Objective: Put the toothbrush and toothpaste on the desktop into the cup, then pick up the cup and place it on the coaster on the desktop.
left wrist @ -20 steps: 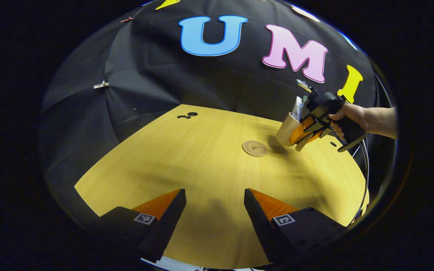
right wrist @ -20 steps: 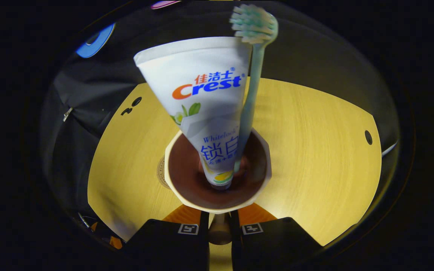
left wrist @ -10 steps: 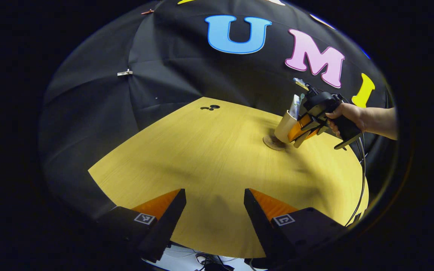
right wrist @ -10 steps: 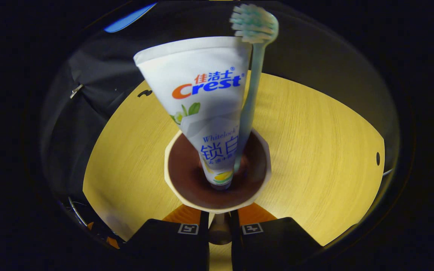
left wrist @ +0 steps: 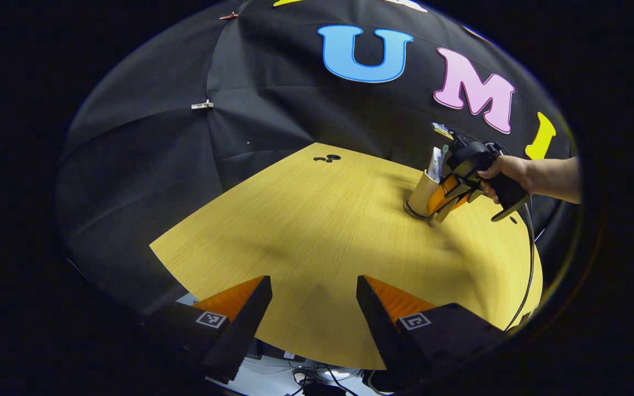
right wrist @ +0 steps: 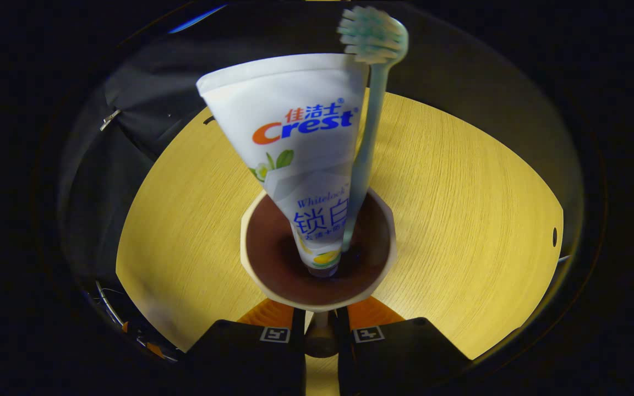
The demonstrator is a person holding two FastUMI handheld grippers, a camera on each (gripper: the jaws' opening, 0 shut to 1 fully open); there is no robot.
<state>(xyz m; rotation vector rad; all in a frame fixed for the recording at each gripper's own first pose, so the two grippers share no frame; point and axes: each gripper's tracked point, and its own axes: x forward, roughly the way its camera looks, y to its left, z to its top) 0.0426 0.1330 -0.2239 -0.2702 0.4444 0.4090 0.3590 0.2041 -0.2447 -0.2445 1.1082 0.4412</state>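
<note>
The right gripper [right wrist: 321, 324] clamps the handle of the cup [right wrist: 317, 258], which holds the toothpaste [right wrist: 295, 148] and toothbrush [right wrist: 369, 110] and seemingly rests on the coaster [left wrist: 411, 213], while the left gripper [left wrist: 313, 300] hangs wide open over the tabletop [left wrist: 317, 220].

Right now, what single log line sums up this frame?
stage: placing | right gripper: shut on cup handle | cup: at coaster, seating unclear | toothpaste, toothbrush: in cup | left gripper: open, idle
</note>
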